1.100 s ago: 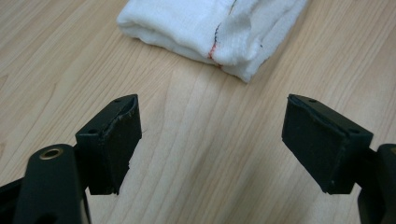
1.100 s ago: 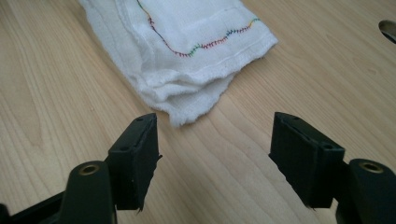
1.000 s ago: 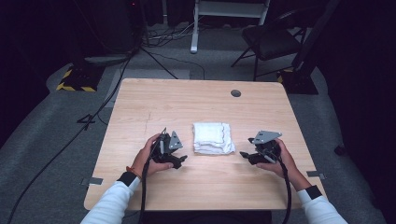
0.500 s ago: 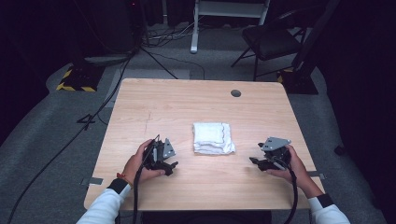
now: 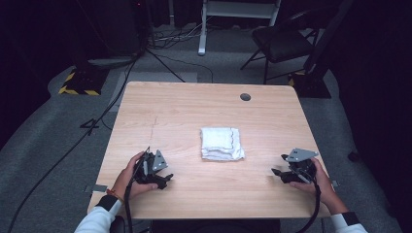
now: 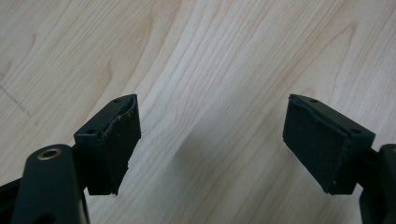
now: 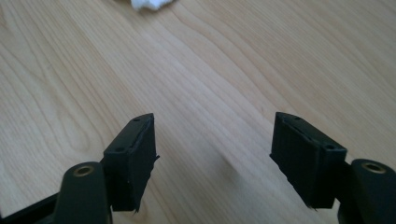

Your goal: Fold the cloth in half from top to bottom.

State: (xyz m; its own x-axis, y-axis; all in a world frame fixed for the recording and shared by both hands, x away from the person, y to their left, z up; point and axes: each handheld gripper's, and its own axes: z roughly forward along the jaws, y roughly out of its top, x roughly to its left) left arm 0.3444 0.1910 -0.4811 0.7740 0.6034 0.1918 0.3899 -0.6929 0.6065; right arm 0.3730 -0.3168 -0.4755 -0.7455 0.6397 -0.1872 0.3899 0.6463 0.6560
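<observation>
The white cloth (image 5: pixel 222 143) is lying folded in the middle of the table (image 5: pixel 184 111), so the folding looks done. The left gripper (image 5: pixel 163 177), lower left, and the right gripper (image 5: pixel 278 173), lower right, are sitting wide open, holding nothing, near the table's front edge, with bare wood all around.

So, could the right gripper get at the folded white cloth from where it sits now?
Probably yes. The right gripper sits open near the table's front edge, apart from the folded white cloth, with only bare wood between them.
</observation>
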